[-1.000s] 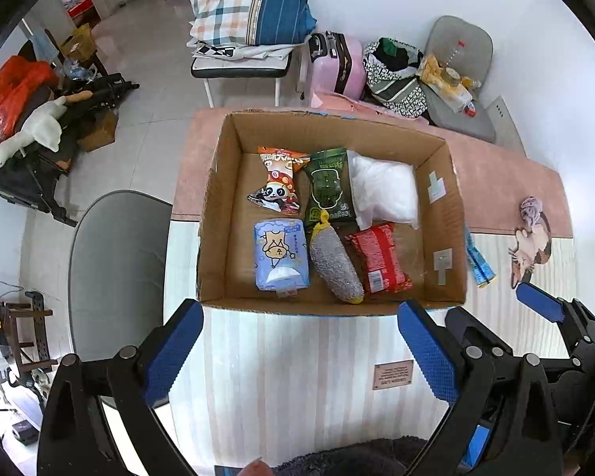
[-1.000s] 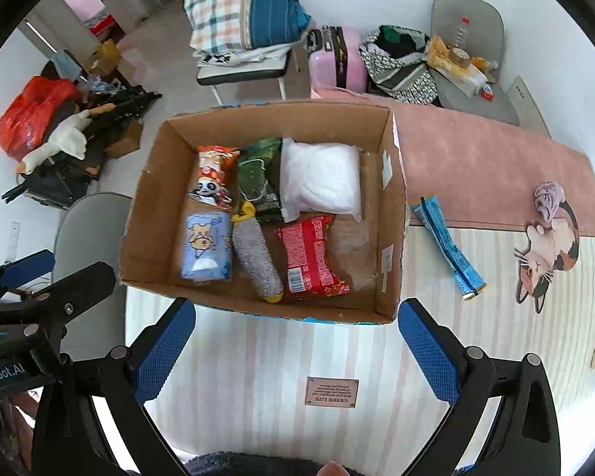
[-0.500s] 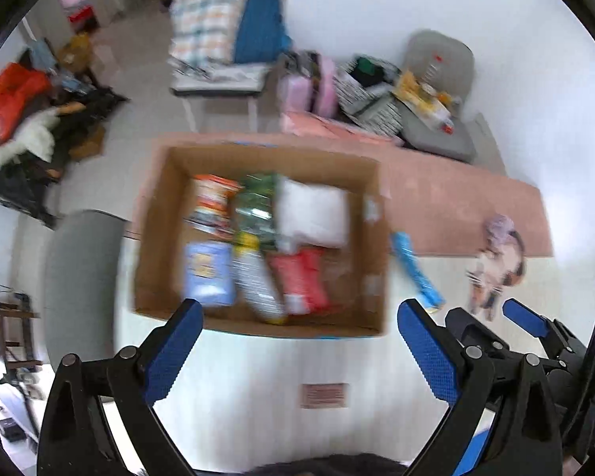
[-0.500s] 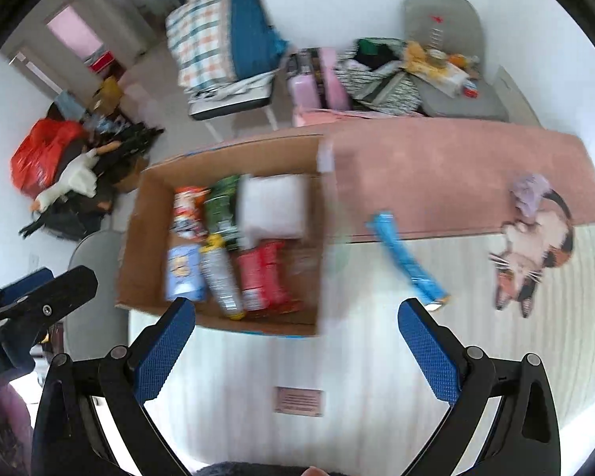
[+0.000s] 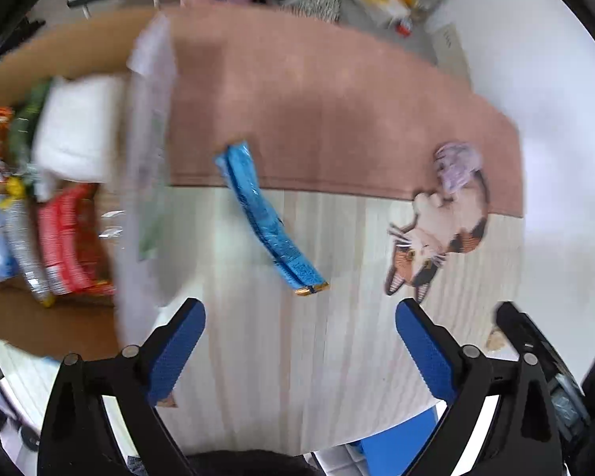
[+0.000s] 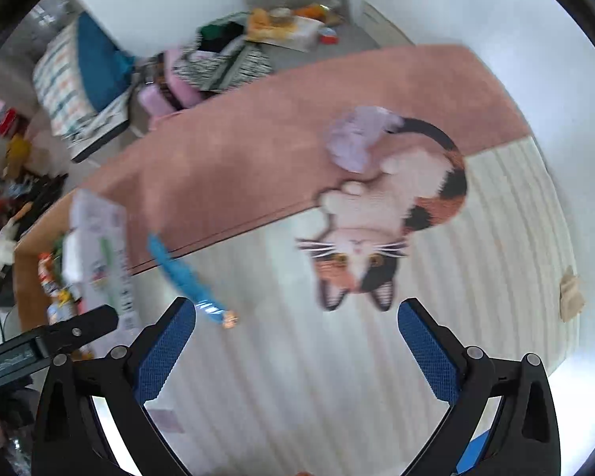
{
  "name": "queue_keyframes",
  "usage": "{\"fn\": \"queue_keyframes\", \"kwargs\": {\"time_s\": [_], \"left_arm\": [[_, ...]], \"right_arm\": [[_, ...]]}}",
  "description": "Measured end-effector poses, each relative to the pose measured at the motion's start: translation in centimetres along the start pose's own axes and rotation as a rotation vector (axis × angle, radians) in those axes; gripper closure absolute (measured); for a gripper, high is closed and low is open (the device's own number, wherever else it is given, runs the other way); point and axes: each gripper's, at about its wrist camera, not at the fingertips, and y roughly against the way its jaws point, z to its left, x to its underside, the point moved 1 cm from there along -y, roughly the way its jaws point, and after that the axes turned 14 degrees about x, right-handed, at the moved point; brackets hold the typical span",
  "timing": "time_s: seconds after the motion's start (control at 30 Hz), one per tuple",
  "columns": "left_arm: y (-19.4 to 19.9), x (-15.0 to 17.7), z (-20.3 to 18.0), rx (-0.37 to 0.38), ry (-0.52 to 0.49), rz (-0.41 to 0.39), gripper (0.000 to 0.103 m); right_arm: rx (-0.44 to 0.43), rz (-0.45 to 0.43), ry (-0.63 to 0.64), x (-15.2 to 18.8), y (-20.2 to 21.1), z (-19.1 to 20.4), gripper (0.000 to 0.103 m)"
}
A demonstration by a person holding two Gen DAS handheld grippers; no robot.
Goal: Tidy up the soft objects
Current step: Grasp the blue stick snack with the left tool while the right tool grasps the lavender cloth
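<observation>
Lying flat: crinkly blue packet.

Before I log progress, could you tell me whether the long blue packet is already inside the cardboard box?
No, the blue packet lies on the table outside the cardboard box, across the edge of the pink mat.

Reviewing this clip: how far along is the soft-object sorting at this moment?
Mostly done: several packets, including a red packet and a white bag, lie in the cardboard box. Nothing is in hand; left gripper and right gripper are open and empty. Left: the blue packet and a lilac soft item on the table.
</observation>
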Motion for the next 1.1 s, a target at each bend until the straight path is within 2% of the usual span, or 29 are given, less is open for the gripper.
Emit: {"fn": "queue_keyframes", "kwargs": {"time_s": [0.07,0.13,0.17,0.27,0.37,0.4,0.43,0.5,0.6,0.77,0.9,1.0,1.07,1.1], "left_arm": [[-2.6,-1.2,0.4,-0.020,0.036,0.036,0.019],[-4.5,-2.2,1.4,-0.027,0.083,0.065,0.024],[-5.5,-2.6,2.1,-0.028,0.116,0.079,0.031],[-7.3,-3.1,3.8,-0.030,0.200,0.102,0.032],[-8.5,-3.3,4.5,-0.034,0.240,0.119,0.035],[-9.0,-3.5,4.5,-0.048,0.239,0.120,0.039],[-9.4,-3.7,4.3,-0.063,0.233,0.125,0.048],[-10.4,-4.0,3.8,-0.093,0.213,0.143,0.058],[-10.9,-4.6,3.1,-0.138,0.181,0.145,0.064],[-10.9,-5.6,2.0,-0.221,0.076,0.127,0.081],[-10.6,-6.2,1.4,-0.262,-0.007,0.108,0.084],[-10.4,-6.3,1.4,-0.263,-0.023,0.097,0.085],[-10.3,-6.0,1.4,-0.250,-0.019,0.093,0.086],[-9.8,-5.8,1.6,-0.241,-0.017,0.089,0.086]], "right_arm": [[0.006,0.025,-0.018,-0.9,-1.7,-1.2,0.000],[-0.001,0.045,-0.037,-1.6,-3.4,-2.1,0.000],[-0.001,0.054,-0.043,-2.1,-4.1,-2.3,0.000],[-0.009,0.079,-0.059,-3.3,-6.0,-2.8,0.000],[-0.022,0.096,-0.068,-4.6,-7.6,-2.7,0.000],[-0.027,0.098,-0.068,-5.2,-8.1,-2.7,0.000],[-0.028,0.099,-0.066,-5.7,-8.4,-2.6,0.000],[-0.029,0.103,-0.060,-6.6,-8.9,-2.4,0.000],[-0.025,0.101,-0.067,-8.6,-9.9,-2.4,0.000],[-0.030,0.129,-0.143,-12.6,-13.1,-3.4,0.000],[-0.081,0.198,-0.216,-15.5,-17.0,-3.8,0.000],[-0.122,0.259,-0.221,-16.8,-19.8,-2.7,0.001],[-0.108,0.278,-0.197,-17.3,-21.0,-1.8,0.017],[-0.069,0.265,-0.168,-17.5,-21.0,-1.1,0.019]]}}
